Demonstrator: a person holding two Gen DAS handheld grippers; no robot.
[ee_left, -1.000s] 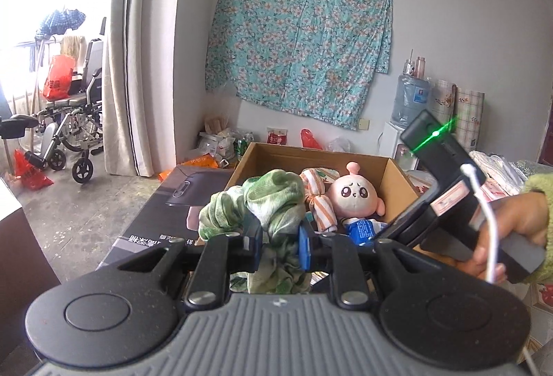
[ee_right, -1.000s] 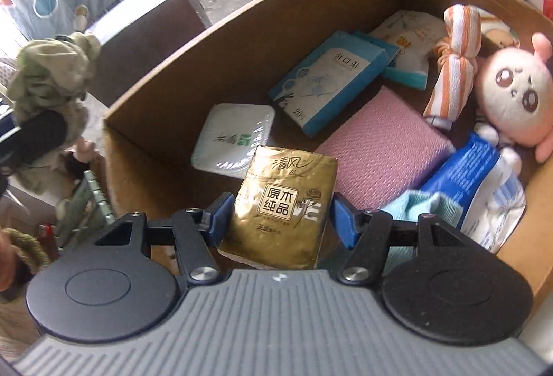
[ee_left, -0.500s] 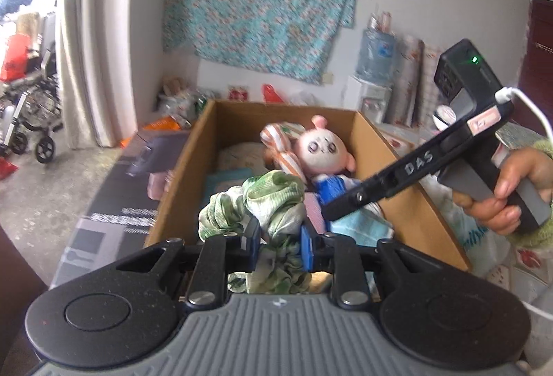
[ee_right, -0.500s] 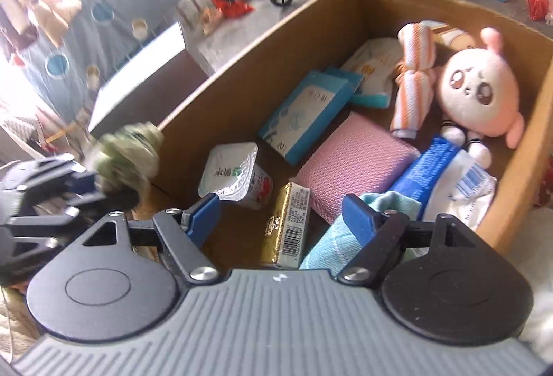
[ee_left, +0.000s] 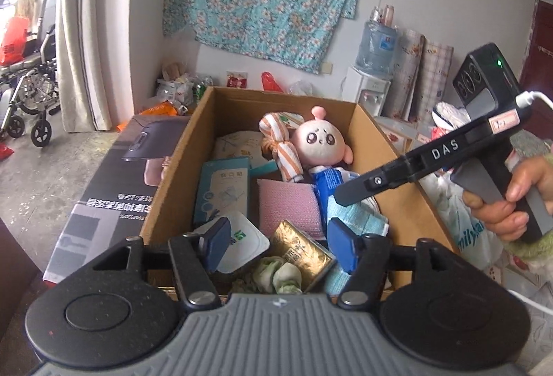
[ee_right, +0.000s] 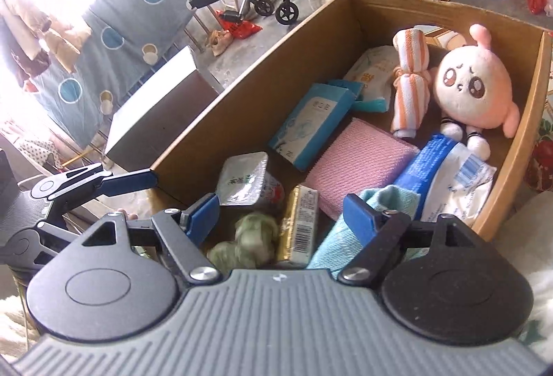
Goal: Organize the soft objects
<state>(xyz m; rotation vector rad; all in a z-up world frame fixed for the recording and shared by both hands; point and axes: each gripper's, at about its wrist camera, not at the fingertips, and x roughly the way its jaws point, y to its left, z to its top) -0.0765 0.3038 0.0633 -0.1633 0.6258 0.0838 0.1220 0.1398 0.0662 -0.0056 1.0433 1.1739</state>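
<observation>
A cardboard box point(ee_left: 397, 154) holds soft goods: a pink plush doll point(ee_left: 319, 142), a striped rolled towel point(ee_left: 281, 148), a pink sponge pad point(ee_left: 288, 206), a gold tissue pack point(ee_left: 300, 251) and a green-white cloth point(ee_left: 276, 275) lying at the near end. My left gripper point(ee_left: 281, 246) is open and empty above that cloth. My right gripper point(ee_right: 281, 215) is open and empty over the box's near end; the green cloth point(ee_right: 249, 237) and gold pack point(ee_right: 300, 224) lie below it. The right gripper's body point(ee_left: 449, 154) shows at the right of the left wrist view.
A printed black carton point(ee_left: 121, 175) lies left of the box. A water dispenser point(ee_left: 373, 78) and rolled mats point(ee_left: 425, 78) stand by the back wall. A wheelchair point(ee_left: 27, 92) is at far left. A white plastic bag point(ee_left: 463, 224) sits right of the box.
My left gripper opened and let go of the green-white cloth, which dropped into the box's near end. My right gripper, open since releasing the gold pack, drew back slightly.
</observation>
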